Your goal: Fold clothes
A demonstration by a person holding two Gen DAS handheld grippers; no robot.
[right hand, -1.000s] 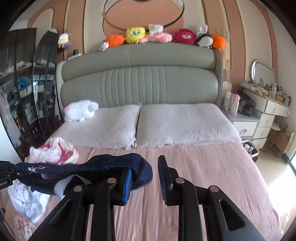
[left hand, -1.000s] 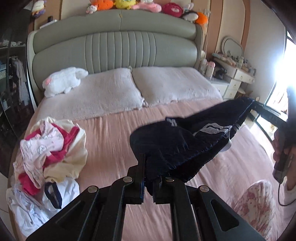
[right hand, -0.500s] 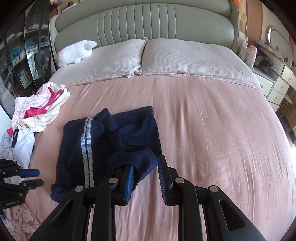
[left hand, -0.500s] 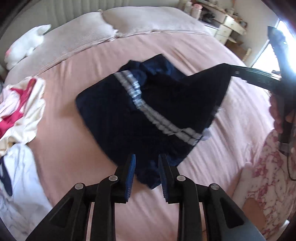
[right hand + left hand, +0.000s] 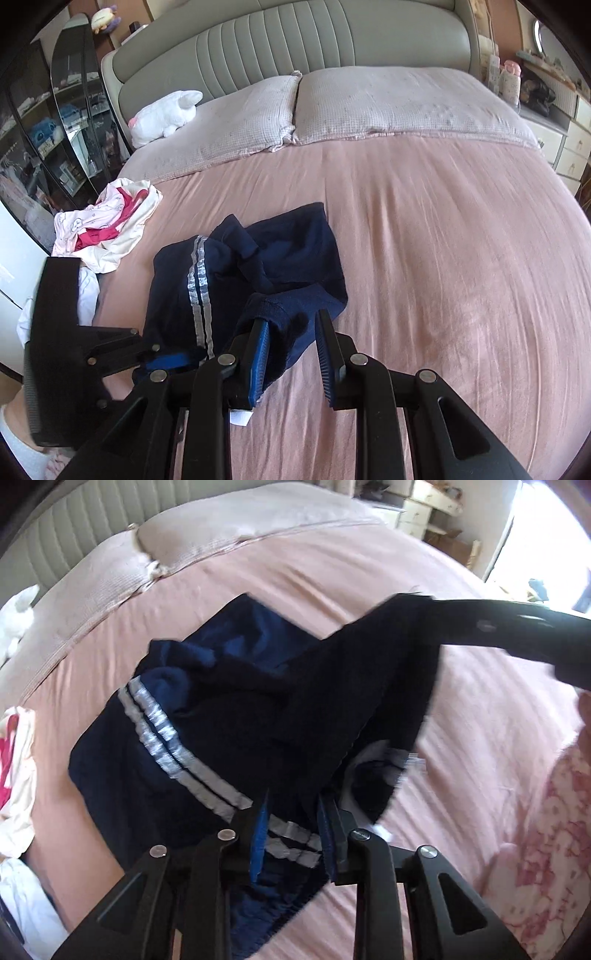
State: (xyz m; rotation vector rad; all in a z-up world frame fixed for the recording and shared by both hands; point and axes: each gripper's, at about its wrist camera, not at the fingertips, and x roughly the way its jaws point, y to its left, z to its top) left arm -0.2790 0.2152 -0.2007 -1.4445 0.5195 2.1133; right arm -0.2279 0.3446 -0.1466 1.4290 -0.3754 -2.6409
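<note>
Both grippers' jaws parted around edges of navy shorts (image 5: 255,266) on the pink bed (image 5: 443,258), left gripper (image 5: 293,834), right gripper (image 5: 291,350).

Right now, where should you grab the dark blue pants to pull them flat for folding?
Probably at the near hem of the navy pants, by the end of the silver stripe. That edge lies closest to the left gripper and right gripper, so come from the foot of the pink bed. The far end is bunched and rumpled.
</note>
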